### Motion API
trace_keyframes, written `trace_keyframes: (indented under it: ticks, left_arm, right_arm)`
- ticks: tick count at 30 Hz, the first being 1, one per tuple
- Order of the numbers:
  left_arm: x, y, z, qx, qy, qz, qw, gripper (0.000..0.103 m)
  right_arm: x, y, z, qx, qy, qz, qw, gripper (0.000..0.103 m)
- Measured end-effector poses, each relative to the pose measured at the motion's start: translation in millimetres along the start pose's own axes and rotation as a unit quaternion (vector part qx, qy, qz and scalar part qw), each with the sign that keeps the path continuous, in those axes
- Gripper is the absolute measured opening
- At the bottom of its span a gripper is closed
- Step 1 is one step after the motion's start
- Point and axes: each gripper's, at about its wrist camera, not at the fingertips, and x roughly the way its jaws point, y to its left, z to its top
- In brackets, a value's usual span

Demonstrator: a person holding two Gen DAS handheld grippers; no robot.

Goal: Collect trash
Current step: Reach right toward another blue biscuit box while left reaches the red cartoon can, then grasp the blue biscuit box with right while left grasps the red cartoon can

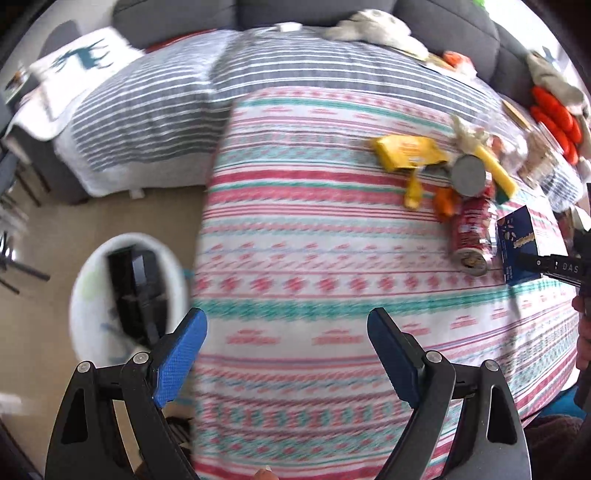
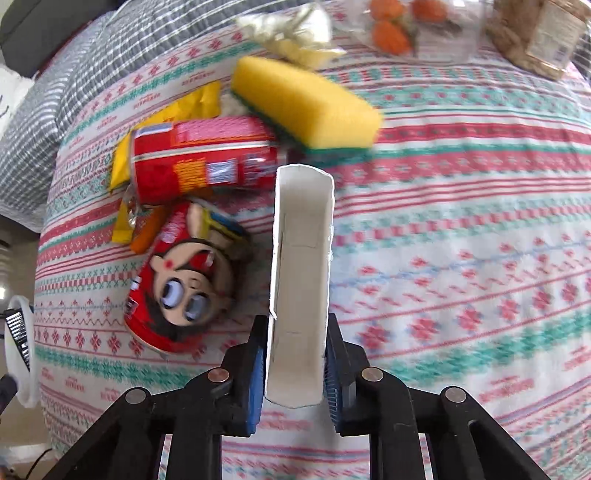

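Note:
My right gripper (image 2: 297,332) is shut on an open cardboard box (image 2: 301,258), white inside and blue outside (image 1: 517,240), with a pad pressed on each side wall. Just left of the box lie a red crisp tube with a cartoon face (image 2: 184,280) and a second red tube (image 2: 199,158). A yellow sponge (image 2: 306,103) and a yellow wrapper (image 2: 177,114) lie beyond them on the patterned blanket (image 2: 461,240). My left gripper (image 1: 286,317) hangs open and empty over the blanket's near part. The white bin (image 1: 92,295) stands on the floor to its left.
Toy carrots (image 2: 391,33) and a clear bag of grain (image 2: 535,37) lie at the blanket's far side. Soft toys (image 1: 373,24) and a deer-print pillow (image 1: 81,62) rest against the grey sofa (image 1: 443,26). The bin's rim (image 2: 22,350) shows at the right view's left edge.

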Motion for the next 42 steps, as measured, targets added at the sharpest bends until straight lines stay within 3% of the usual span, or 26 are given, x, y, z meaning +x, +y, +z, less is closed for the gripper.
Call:
trace_keyframes:
  ticks: [5,10,15,22,29,30,42]
  left_arm:
    - [12,-56,14,0.042,0.000,-0.021,0.9989,0.091]
    - [25,-106,26,0.074,-0.003,-0.045,0.9963,0.091]
    - [36,-141,39,0.092,-0.010,-0.079,0.9926,0.091]
    - [56,-170,49,0.107,-0.011,-0.130,0.9856,0.089]
    - [72,-180,49,0.123,-0.003,-0.131,0.9837,0.077]
    - [73,-180,50,0.125,-0.001,-0.132,0.9834,0.071]
    - [67,-180,39,0.122,0.011,-0.150,0.9811,0.070]
  right_arm:
    - [-13,-48,-9,0.008,-0.005,-0.018,1.000,0.027]
    - [-32,-101,-16,0.051,-0.027,-0.040,0.998,0.045]
    - [-40,-122,-22,0.067,-0.032,-0.058,0.996,0.056]
    - [-47,-129,-21,0.080,-0.046,-0.039,0.995,0.069]
    - [-30,-114,-16,0.074,-0.025,-0.024,0.997,0.070]
    - [-28,-112,-15,0.071,-0.021,-0.024,0.997,0.070]
    - [-8,-95,-10,0.061,-0.004,-0.029,0.998,0.070]
